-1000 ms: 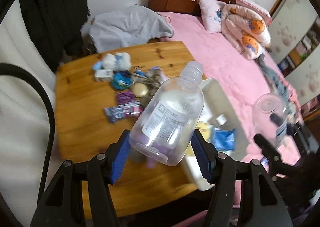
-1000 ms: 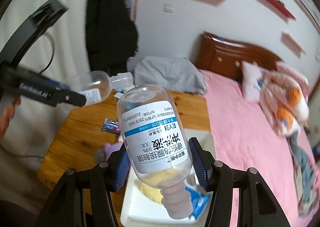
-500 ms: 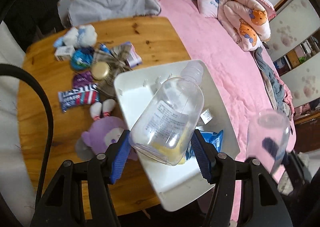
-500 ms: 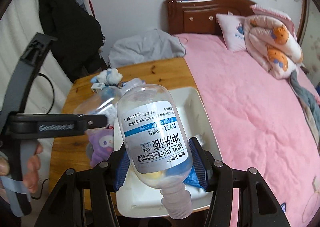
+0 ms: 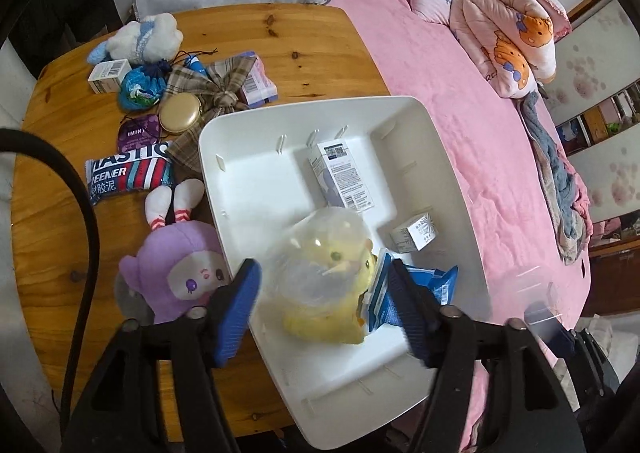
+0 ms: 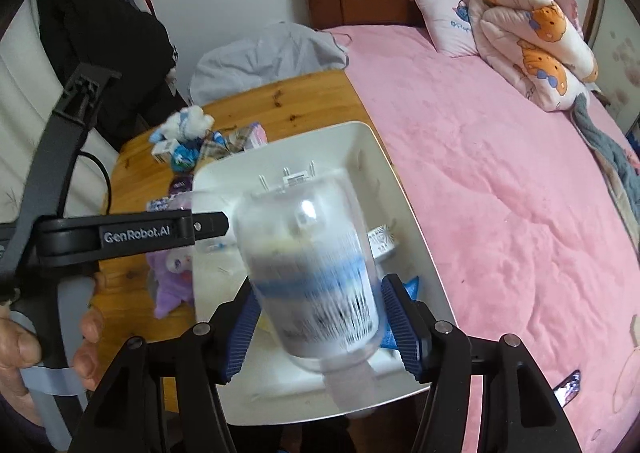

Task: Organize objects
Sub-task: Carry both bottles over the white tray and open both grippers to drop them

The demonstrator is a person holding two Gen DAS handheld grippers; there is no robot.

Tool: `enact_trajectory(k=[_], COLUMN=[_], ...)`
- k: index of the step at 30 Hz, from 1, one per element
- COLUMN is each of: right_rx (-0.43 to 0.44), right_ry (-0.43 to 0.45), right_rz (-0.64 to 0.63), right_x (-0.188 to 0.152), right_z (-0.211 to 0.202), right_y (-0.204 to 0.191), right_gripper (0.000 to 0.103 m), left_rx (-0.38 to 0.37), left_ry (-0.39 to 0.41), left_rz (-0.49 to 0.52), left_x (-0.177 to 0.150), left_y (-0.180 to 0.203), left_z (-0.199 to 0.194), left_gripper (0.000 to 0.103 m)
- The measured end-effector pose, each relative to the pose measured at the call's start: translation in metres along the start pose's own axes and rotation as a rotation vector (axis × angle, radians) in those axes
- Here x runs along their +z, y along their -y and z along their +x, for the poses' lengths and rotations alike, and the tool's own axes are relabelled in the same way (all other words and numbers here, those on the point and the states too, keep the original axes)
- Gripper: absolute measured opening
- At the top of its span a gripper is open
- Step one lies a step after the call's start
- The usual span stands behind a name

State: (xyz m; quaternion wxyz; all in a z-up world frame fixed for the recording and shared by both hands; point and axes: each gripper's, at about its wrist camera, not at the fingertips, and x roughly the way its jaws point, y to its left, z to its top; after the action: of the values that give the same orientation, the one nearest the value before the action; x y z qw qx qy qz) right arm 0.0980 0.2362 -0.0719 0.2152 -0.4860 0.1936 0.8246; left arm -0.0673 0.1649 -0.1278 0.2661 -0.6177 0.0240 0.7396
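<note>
1. Clear plastic bottle (image 5: 320, 253), blurred, sits between my left claw's (image 5: 324, 293) just-widened jaws, pads apart from it, over the white plastic tray (image 5: 256, 173).
2. Second labelled clear bottle (image 6: 316, 273) likewise loose in my opening right claw (image 6: 320, 329).
3. Drop both at the tray's 12 o'clock, clear of the boxes.
4. Count: two bottles, two claws, one tray.

A pink bed (image 6: 500, 181) with a folded quilt (image 6: 536, 49) and pillow (image 6: 444, 17).

tray (image 5: 248, 189) far-left: bare floor, free
tray near half: duck (image 5: 328, 309), boxes (image 5: 344, 181)
bench (image 5: 48, 221) left: toy clutter
</note>
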Motion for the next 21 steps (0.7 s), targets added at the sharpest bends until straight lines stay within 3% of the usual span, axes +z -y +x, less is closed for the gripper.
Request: enact_trajectory(k=[1,2,21], right_rx=[-0.007,-0.01,0.041], right_ry=[0.002,0.004,0.065], right_rz=[-0.006,-0.01,-0.111], right_x=[-0.001,-0.001,0.015], right_z=[0.001,0.0,-0.012], right_y=[-0.001,-0.002,-0.043], right_gripper=[0.066,0.068,0.07], left_rx=[0.008,0.017,0.085], left_ry=[0.004,0.011,0.096], left_rz=[-0.001,-0.003,-0.068], left_x=[-0.001,-0.001,-0.001], left_y=[0.0,-0.001,-0.044], left_z=[-0.001,-0.002,-0.056], left_gripper=[0.086,0.087,0.087])
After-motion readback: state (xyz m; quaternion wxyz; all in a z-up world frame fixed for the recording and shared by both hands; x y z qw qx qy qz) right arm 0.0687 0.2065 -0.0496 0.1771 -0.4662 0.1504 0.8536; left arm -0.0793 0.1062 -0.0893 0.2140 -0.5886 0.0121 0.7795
